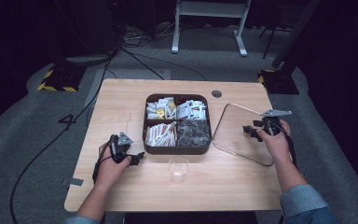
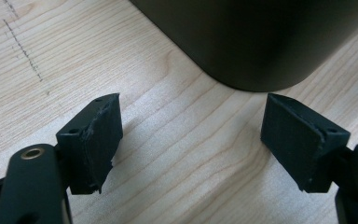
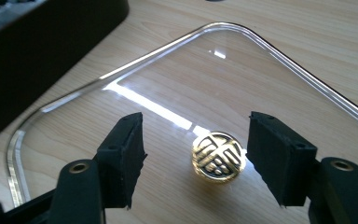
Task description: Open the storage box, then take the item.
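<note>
Landmark: the box (image 1: 177, 148), a dark tray with four compartments of sachets, is sitting mid-tabletop (image 1: 121, 98).
Lid: the clear lid (image 1: 233, 122) is lying flat on the tabletop just right of the box, apart from it; its gold knob (image 3: 218, 156) is pointing up (a round badge with a raised pattern).
Right claw: the right claw (image 3: 196, 161) is hovering over the lid, right of the box, standing open with its jaws either side of the knob; the knob is sitting nearer the right-hand pad in the right gripper view, with a sliver of gap showing, so nothing is being gripped.
Left claw: the left claw (image 2: 191, 140) is resting low at the box's near-left corner, jaws wide and holding nothing, bare wood between them.
Cup: a clear cup (image 1: 179, 169) is standing upright just in front of the box (near the tabletop's front edge).
Hands: a hand is holding each claw, sleeves coming in from the near side.
</note>
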`<state>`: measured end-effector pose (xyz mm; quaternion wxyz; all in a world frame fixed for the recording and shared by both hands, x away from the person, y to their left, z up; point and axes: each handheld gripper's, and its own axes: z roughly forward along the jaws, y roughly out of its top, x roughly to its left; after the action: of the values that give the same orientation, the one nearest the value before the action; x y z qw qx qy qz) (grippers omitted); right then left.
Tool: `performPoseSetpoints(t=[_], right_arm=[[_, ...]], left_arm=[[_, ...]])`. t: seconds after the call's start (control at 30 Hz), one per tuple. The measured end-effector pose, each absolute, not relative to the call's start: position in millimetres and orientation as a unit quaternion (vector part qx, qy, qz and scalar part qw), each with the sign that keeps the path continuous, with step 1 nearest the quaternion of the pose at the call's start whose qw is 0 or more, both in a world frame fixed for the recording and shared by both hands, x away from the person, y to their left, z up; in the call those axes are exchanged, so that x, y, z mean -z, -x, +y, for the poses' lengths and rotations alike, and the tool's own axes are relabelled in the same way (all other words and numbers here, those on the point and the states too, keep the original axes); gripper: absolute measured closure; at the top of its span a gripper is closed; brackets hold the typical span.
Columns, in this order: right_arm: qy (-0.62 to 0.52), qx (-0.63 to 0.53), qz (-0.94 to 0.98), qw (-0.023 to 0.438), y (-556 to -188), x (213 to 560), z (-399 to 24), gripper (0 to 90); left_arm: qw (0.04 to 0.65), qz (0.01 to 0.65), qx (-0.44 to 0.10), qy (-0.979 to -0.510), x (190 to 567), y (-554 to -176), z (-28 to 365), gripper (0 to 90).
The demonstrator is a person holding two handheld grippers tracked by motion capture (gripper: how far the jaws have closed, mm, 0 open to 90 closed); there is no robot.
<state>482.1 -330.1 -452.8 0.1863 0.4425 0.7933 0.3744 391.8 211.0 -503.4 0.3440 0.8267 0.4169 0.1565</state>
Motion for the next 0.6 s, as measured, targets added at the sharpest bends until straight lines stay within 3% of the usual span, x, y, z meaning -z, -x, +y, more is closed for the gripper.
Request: performPoseSetpoints(t=[0.6], right_arm=[[-0.372,-0.437,0.804,0.157,-472.7,417.2,-259.0,29.8]], left_arm=[[0.342,0.415,-0.158,-0.828,503.2,-392.7,210.0,21.2]])
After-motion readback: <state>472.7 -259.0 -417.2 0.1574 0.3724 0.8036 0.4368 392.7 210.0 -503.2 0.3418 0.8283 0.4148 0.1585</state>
